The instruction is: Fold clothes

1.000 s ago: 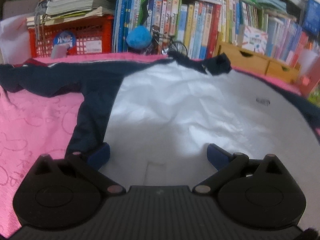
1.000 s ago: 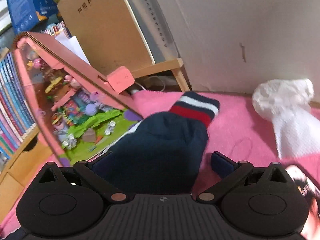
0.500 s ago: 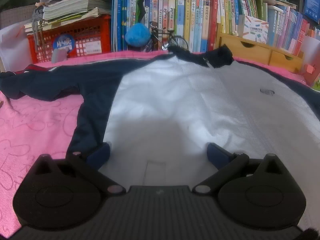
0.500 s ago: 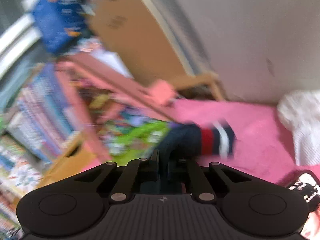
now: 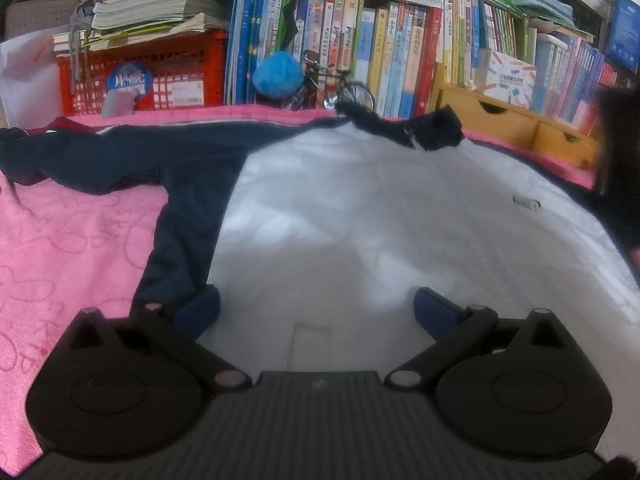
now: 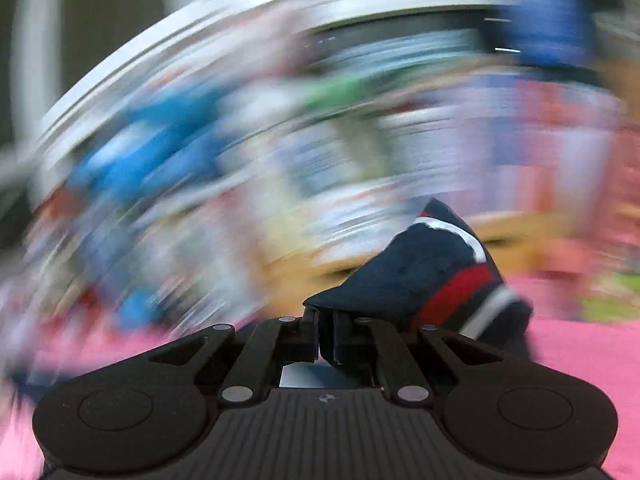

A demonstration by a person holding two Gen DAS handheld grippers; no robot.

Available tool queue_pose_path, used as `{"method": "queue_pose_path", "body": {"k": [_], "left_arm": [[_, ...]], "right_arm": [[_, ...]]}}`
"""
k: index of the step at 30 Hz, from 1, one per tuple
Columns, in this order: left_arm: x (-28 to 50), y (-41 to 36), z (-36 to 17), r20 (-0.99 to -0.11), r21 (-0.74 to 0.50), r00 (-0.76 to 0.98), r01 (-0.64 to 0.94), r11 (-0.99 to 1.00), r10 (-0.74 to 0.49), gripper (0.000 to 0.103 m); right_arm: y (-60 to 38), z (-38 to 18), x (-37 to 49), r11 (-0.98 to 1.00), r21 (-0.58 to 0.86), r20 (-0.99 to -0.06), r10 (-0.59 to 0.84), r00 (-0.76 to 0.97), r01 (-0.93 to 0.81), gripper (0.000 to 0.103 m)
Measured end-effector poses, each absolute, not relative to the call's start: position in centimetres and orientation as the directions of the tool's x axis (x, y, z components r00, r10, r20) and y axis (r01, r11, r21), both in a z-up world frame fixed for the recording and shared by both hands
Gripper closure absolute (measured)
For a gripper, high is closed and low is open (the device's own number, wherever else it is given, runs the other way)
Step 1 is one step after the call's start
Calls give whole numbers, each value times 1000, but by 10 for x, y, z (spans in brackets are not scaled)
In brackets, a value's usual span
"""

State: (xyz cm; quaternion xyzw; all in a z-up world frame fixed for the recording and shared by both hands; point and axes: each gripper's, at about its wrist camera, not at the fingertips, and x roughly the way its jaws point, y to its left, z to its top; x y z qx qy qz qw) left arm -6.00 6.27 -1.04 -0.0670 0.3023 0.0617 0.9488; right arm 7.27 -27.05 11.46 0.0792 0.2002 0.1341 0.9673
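A jacket with a white body (image 5: 360, 220) and navy sleeves lies spread on a pink cloth (image 5: 60, 248). Its left navy sleeve (image 5: 120, 156) stretches out to the left. My left gripper (image 5: 316, 310) is open and empty, low over the white body near the hem. My right gripper (image 6: 326, 336) is shut on the navy sleeve (image 6: 420, 276) with a red and white striped cuff, held up off the pink cloth. A dark blurred shape (image 5: 618, 148) hangs at the right edge of the left wrist view.
A red crate (image 5: 148, 76) with stacked papers, a row of books (image 5: 380, 48), a blue plush ball (image 5: 278, 74), a small model bicycle (image 5: 340, 88) and wooden drawers (image 5: 512, 124) line the far edge. The right wrist view's background is motion-blurred.
My right gripper closed on the navy sleeve, lifted it and swung fast to the left. A dark shape has come in at the right of the left wrist view. My left gripper stays open.
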Motion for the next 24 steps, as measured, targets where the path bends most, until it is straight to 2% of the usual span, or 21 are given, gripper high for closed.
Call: {"method": "queue_pose_path", "body": {"k": [1,2,3,5,8,12,14,17,19,22,24], "left_arm": [[-60,63,-11,-581,-92,810,-157,983,75,0],[-61,64,-11,-579,-95,812,-157,983,73,0],[-62,65,-11,-578,-100,813,-156,983,71,0],[-63,66,-11,-574,-110,816,-156,982,65,0],[-63,67,-11,-571,-116,818,-155,981,62,0],[-64,70,-11,-564,-137,824,-153,979,50,0],[-65,78,-7,-560,-202,828,-152,968,13,0],[-57,94,14,-528,-418,837,-104,903,-148,0],[-43,98,29,-475,-537,846,-58,842,-244,0],[-10,90,41,-398,-639,866,-25,769,-302,0],[20,76,42,-396,-633,867,-19,774,-303,0]], "right_arm": [[-238,108,70,940,144,-392,340,855,-308,91],[-207,102,68,919,83,-421,382,822,-385,83],[-179,91,65,895,27,-459,406,790,-445,67],[-153,75,58,867,-5,-510,426,747,-497,44],[-148,60,47,855,16,-561,437,703,-519,40],[-179,55,25,879,59,-582,415,699,-473,20],[-198,50,15,901,50,-590,375,715,-431,18],[-218,39,-1,925,13,-599,311,738,-379,18],[-222,31,-11,930,-2,-594,294,749,-367,18],[-229,19,-25,938,-24,-586,268,765,-347,16],[-229,12,-32,938,-53,-575,252,778,-343,16]]}}
